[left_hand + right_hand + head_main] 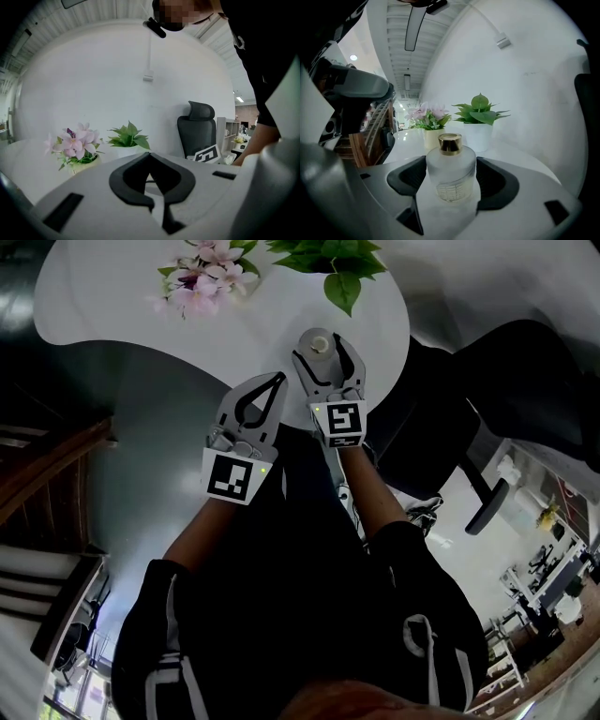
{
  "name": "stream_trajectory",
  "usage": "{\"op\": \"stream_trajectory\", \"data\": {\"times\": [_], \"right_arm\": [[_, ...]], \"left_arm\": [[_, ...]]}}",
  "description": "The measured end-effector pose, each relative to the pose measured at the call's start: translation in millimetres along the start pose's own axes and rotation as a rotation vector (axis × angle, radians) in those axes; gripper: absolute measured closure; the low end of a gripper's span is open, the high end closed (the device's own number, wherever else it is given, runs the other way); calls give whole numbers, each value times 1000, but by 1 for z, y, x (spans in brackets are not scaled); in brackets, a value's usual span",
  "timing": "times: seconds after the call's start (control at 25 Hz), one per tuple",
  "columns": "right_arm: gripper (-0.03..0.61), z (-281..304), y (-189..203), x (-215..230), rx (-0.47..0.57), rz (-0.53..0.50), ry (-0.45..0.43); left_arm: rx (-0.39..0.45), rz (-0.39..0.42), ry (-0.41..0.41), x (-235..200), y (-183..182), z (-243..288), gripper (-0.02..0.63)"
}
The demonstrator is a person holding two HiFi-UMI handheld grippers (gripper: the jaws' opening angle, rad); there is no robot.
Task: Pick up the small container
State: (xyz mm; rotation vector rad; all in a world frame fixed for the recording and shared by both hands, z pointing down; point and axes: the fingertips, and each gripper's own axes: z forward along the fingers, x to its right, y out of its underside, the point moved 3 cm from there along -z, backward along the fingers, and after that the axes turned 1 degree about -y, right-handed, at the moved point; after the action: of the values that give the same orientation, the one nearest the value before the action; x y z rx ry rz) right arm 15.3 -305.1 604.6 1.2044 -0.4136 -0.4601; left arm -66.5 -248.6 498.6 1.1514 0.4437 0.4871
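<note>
A small container (451, 171), a frosted glass bottle with a gold cap, is shown standing upright on a round white table (122, 315), close to the table's near edge. Its base is set on the tabletop.

The container is flanked by the two jaws of the right gripper (325, 357), which are spread wide. A black pad is placed just beside each side of the container, and no squeeze on the glass can be made out.

The left gripper (277, 381) is held just to the left of the container and slightly nearer the person, over the table's edge. Its jaws are brought together at the tips, and nothing is enclosed between them.

Beyond the container, well apart from it, a pot of pink flowers (200, 277) is placed to the left, and a leafy green plant (337, 263) in a white pot slightly to the right. To the right of the container, past the table, a black office chair (197, 124) is seen against a white wall.

Each gripper is carried on a bare forearm (202, 531) reaching toward the container from dark clothing.
</note>
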Motion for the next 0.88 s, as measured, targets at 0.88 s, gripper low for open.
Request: {"op": "stream_trajectory", "data": {"times": [0.88], "right_arm": [[249,1,-36,5,68,17,46]], "left_arm": [[16,10,8,-2,-9,1,611]]}}
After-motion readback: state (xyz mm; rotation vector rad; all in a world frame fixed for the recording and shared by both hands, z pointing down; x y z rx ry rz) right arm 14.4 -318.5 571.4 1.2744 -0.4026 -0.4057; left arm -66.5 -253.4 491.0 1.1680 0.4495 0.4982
